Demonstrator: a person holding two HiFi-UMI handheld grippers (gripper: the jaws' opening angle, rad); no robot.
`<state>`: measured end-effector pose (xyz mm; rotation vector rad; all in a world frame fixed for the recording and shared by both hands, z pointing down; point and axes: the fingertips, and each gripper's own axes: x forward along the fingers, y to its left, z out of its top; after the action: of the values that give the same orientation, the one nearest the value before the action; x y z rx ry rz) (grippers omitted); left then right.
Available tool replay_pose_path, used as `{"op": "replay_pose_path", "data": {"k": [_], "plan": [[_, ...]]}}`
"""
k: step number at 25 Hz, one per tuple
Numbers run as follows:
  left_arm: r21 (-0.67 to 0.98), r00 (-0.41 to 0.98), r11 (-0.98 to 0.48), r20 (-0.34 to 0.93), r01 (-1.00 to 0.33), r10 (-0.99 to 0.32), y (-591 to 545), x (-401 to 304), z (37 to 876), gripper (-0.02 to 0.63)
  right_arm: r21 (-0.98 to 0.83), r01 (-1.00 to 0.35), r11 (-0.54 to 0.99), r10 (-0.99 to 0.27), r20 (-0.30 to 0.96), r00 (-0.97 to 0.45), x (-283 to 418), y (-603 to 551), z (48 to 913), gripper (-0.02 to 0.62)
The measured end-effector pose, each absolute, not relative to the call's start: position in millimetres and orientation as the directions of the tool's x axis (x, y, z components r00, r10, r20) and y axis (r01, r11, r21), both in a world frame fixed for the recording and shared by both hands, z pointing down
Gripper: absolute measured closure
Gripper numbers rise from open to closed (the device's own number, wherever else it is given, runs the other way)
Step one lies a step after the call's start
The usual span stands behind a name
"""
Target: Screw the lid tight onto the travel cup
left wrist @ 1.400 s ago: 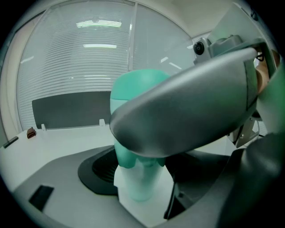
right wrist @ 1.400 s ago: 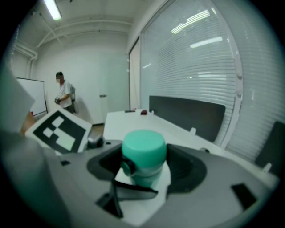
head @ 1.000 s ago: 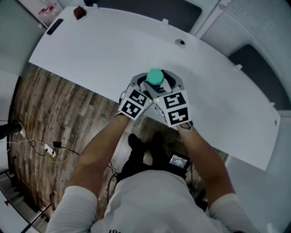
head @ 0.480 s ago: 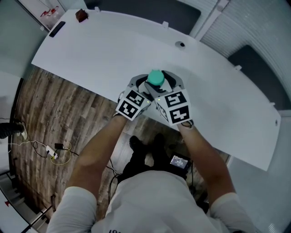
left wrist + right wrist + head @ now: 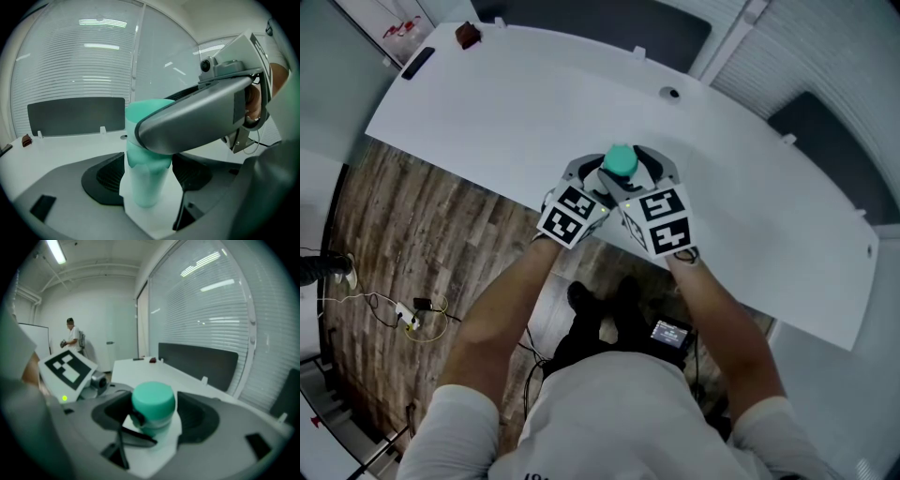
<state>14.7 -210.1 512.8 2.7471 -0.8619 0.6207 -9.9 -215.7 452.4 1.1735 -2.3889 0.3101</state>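
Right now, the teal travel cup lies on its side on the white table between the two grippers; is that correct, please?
Not quite: the travel cup stands upright, not on its side, as the left gripper view shows. The rest holds: it is teal, on the white table, between the left gripper and the right gripper.

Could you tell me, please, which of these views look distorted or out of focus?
Head view: sharp, evenly lit, table edge bowed. Left gripper view: strong fisheye, dark corners, travel cup soft up close. Right gripper view: fisheye too, lid slightly blurred.
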Motion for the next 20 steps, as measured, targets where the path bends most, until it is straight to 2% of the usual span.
{"op": "replay_pose_path", "data": {"k": [20], "plan": [[0.065, 0.767, -0.836, 0.441, -0.545, -0.465, -191, 2, 491, 0.284, 0.013, -0.774, 0.633, -0.697, 0.445, -0.562, -2, -215, 418, 0.291]]}}
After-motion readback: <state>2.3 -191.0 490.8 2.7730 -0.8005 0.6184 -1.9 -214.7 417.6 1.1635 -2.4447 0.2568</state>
